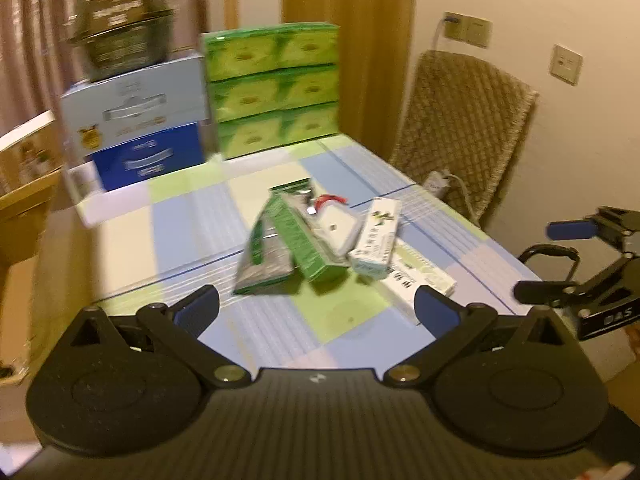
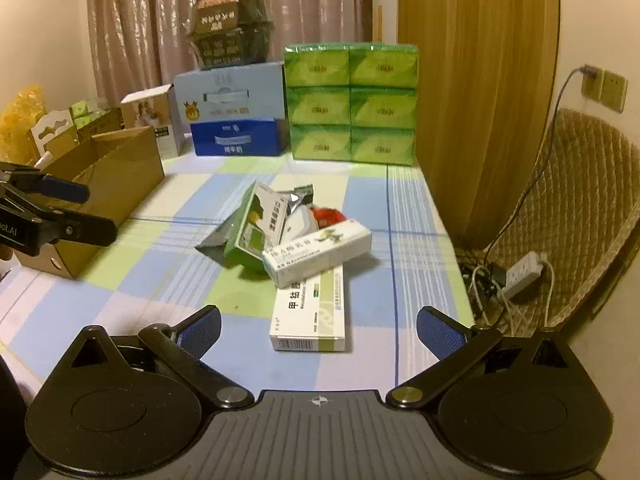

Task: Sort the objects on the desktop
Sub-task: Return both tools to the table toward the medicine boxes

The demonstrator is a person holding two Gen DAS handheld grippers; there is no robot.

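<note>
A pile of small objects lies mid-table: a green medicine box (image 1: pixel 308 248) (image 2: pixel 256 232), a white box with a green plant print (image 1: pixel 376 240) (image 2: pixel 320 250), a long white box (image 2: pixel 310 312) (image 1: pixel 416 280), a dark foil pouch (image 1: pixel 264 260) (image 2: pixel 214 244) and a red item (image 2: pixel 330 214) (image 1: pixel 328 200). My left gripper (image 1: pixel 316 312) is open and empty, just short of the pile; it also shows in the right wrist view (image 2: pixel 92 212). My right gripper (image 2: pixel 318 330) is open and empty, its fingers either side of the long white box's near end; it also shows in the left wrist view (image 1: pixel 556 264).
An open cardboard box (image 2: pixel 104 184) stands at the table's left edge. Stacked green tissue packs (image 2: pixel 352 104), blue cartons (image 2: pixel 236 120) and a dark container (image 2: pixel 230 32) line the far end. A cushioned chair (image 2: pixel 580 208) and a power strip (image 2: pixel 520 276) are to the right.
</note>
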